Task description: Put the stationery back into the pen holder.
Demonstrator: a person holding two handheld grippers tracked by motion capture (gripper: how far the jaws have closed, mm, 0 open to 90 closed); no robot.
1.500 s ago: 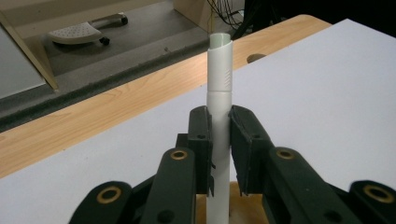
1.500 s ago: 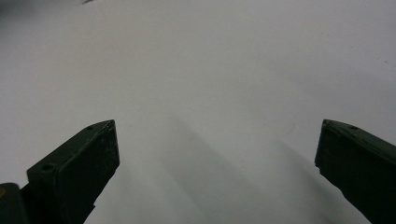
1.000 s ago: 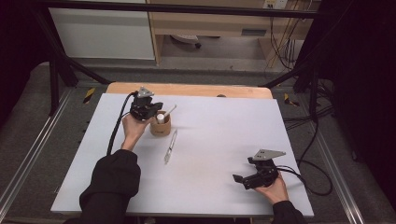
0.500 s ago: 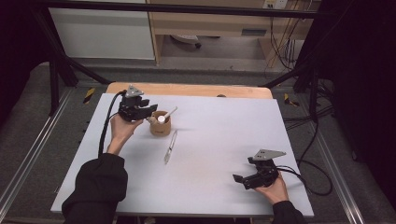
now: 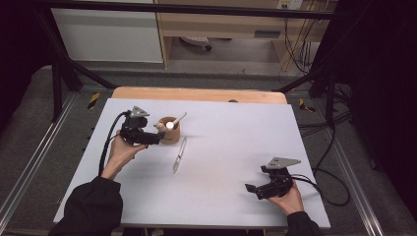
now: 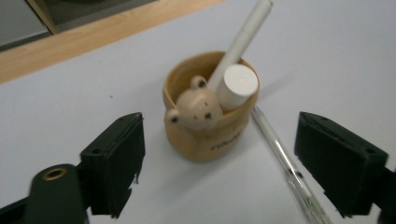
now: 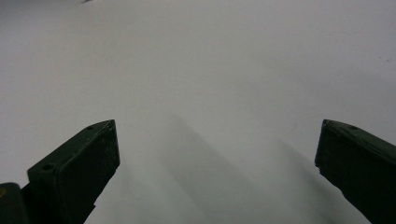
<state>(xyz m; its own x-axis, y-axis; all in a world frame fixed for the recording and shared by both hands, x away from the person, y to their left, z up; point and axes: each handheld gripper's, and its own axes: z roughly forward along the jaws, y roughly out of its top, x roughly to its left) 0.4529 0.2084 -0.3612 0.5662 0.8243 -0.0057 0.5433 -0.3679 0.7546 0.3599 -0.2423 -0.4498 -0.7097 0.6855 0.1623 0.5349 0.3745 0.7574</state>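
Two hand-held tongs are at work over the white counter, one toward its left edge and one near its right front corner. The left tongs lie level in the person's left hand, whose dark-sleeved forearm comes in over the front edge near the front left corner, and they point toward the right edge. Their jaws have just been opening and now stand spread wide, released, with nothing pressed between them. In the left gripper view the left tongs look down on a small tan cup, which stands upright just ahead of the jaw tips and apart from both jaws. The cup sits on the left half of the counter, nearer the far edge than the front. A little bear figure clings to its near rim. A white pen leans out of the cup toward the far edge, and a second white stick, end-on, stands beside it. Dark lettering runs across the lower wall of the cup, too blurred to read. A clear slim pen lies flat on the counter just beside the cup's front right, pointing at the front edge. The right tongs rest low near the right front corner, held in the right hand, jaws parted wide and released over bare counter.
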